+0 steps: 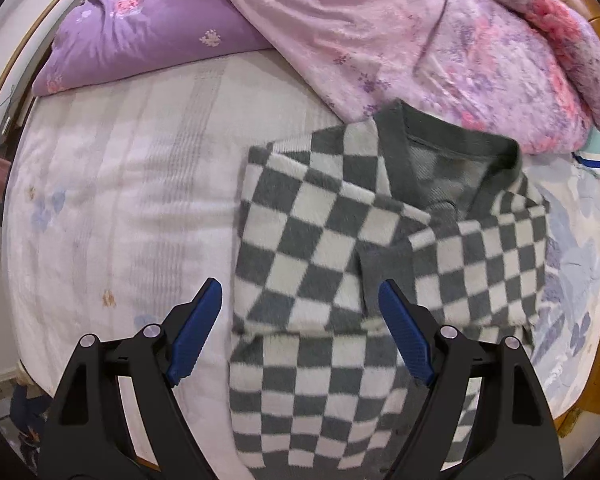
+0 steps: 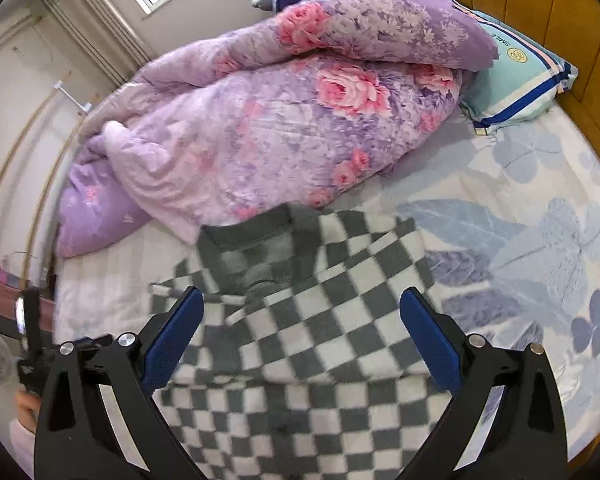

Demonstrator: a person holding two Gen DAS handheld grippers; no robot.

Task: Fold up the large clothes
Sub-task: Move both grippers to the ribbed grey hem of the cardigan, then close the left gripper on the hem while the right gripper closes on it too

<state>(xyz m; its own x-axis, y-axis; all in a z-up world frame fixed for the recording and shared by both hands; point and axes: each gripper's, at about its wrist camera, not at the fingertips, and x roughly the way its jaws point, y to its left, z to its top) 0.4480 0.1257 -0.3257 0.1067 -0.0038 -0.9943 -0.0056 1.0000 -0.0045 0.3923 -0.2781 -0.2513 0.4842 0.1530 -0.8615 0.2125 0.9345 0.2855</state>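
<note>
Bed (image 1: pixel 120 200) holds one checked sweater (image 1: pixel 340 260), two quilts (image 1: pixel 420 40).

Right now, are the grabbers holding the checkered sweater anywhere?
No. The left gripper and right gripper both stand open above the checkered sweater, with nothing pinched between their blue pads.

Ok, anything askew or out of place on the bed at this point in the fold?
Nothing damaged or spilled. The checkered sweater lies partly folded, its sleeves laid unevenly across the front. Its collar end touches the heaped floral quilt, which crowds the bed. Both the left gripper and right gripper hover open, holding nothing.
</note>
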